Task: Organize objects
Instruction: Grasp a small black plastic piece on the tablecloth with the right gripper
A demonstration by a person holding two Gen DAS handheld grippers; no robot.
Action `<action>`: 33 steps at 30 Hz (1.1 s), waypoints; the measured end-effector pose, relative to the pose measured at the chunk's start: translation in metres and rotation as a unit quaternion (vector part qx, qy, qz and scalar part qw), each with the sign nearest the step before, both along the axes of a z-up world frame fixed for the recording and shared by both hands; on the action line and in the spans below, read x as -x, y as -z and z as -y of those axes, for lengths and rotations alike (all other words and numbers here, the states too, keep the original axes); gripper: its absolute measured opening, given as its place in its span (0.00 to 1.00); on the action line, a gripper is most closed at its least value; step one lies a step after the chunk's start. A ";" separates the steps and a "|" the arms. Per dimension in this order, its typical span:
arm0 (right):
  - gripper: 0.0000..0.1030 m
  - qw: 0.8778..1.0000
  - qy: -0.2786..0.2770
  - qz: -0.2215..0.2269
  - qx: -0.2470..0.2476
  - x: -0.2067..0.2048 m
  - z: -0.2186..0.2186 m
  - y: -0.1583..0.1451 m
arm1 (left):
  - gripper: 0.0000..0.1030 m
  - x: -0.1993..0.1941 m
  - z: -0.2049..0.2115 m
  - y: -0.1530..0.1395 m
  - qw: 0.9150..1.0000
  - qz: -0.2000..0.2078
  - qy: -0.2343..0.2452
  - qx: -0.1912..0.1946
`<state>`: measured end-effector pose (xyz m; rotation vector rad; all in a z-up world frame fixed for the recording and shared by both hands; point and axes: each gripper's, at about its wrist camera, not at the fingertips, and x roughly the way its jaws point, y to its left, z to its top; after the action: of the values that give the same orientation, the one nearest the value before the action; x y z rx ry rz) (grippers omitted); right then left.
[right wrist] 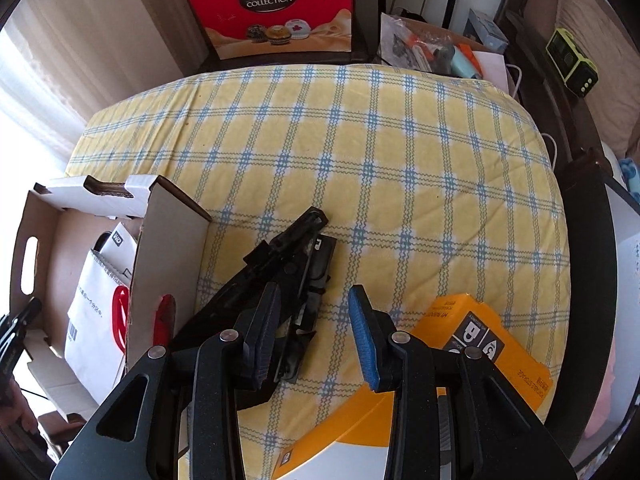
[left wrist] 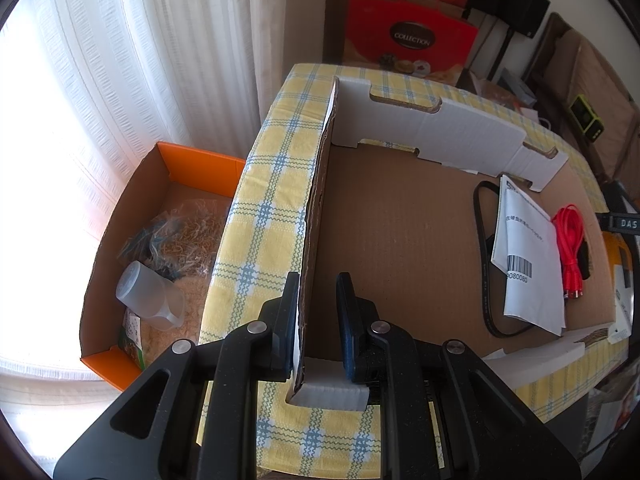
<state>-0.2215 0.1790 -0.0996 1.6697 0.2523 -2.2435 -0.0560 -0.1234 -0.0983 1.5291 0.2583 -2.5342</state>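
My left gripper [left wrist: 318, 320] is shut on the left wall [left wrist: 316, 200] of a shallow cardboard box, white outside and brown inside. In the box lie a white leaflet [left wrist: 524, 248] with a barcode, a coiled red cable [left wrist: 570, 240] and a black cable [left wrist: 482, 240]. In the right wrist view the same box [right wrist: 168, 260] stands at the left. My right gripper [right wrist: 316, 332] is open, pointing down over the checked tablecloth, with nothing between its pads. A black plastic frame [right wrist: 304, 248] lies just under its left finger. A yellow product box [right wrist: 480, 340] lies under its right finger.
The yellow and blue checked tablecloth [right wrist: 360, 140] covers a small table. On the floor at the left stands an orange box [left wrist: 200, 160] with bags and a clear bottle [left wrist: 148, 296]. Behind the table are a red chocolate box [right wrist: 272, 8], clutter and a green device [right wrist: 572, 60].
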 end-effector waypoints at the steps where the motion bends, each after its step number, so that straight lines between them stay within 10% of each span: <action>1: 0.33 1.000 0.000 0.001 -0.002 0.000 0.000 0.003 | 0.15 0.000 0.000 0.000 1.000 0.000 0.000 0.000; 10: 0.10 1.000 -0.013 -0.011 -0.004 -0.005 0.006 0.004 | 0.15 0.000 0.000 0.000 1.000 0.000 -0.001 0.000; 33: 0.10 0.993 -0.062 -0.081 0.058 -0.041 0.031 -0.088 | 0.15 0.000 0.000 0.000 1.000 0.000 -0.002 0.000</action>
<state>-0.1809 0.1478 -0.0114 1.3768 0.2520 -2.2576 -0.0563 -0.1235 -0.0981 1.5271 0.2625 -2.5313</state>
